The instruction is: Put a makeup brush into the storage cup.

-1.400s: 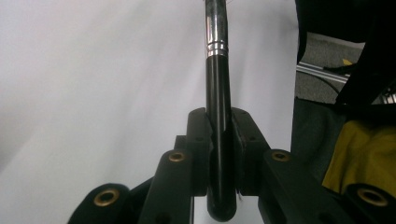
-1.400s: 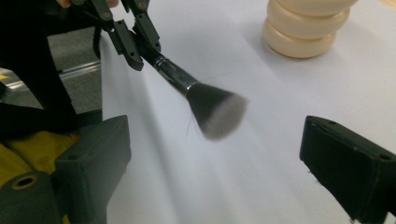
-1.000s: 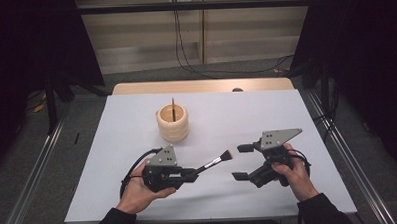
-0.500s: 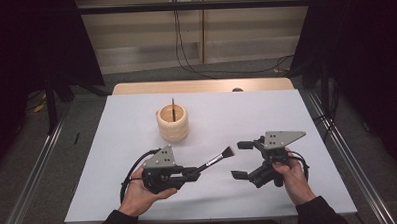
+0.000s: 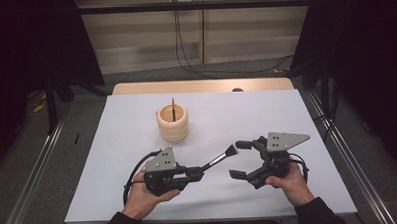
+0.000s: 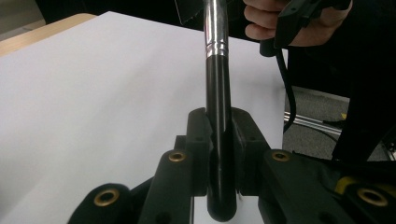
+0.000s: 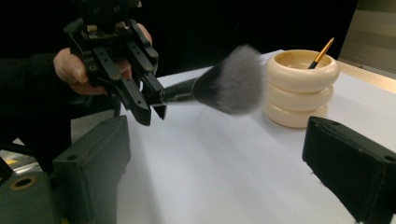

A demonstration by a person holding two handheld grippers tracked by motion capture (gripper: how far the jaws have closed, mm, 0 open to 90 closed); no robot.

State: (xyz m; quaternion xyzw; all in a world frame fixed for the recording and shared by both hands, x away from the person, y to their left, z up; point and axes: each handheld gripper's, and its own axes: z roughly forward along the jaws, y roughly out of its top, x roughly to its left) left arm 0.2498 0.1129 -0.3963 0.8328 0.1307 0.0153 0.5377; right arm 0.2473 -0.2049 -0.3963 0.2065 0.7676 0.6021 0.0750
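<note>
From the high view, the left gripper (image 5: 201,171) held a makeup brush (image 5: 219,159) by the end of its black handle, the brush slanting up off the white surface (image 5: 307,118) toward the right gripper (image 5: 242,159), whose fingers stood wide apart with nothing between them; they had just been closing a little. The bristle head sat just beside the right gripper's far finger. A cream holder (image 5: 173,124) of stacked rings stood farther back with a thin stick in it.

In the left gripper view, the fingers (image 6: 198,140) were clenched on the black handle (image 6: 219,116), low down, with the shiny metal collar (image 6: 216,25) well above the grip. That handle looked stiff, smooth and light, so I judged it could slip or swivel if squeezed loosely.

In the right gripper view, the fluffy grey head (image 7: 231,84) hung in the air between the open fingers (image 7: 355,163) and the holder (image 7: 299,88). The bristles looked soft and would give way or splay under a pinch; the better hold, to my eye, was the collar or the bare handle just behind it
</note>
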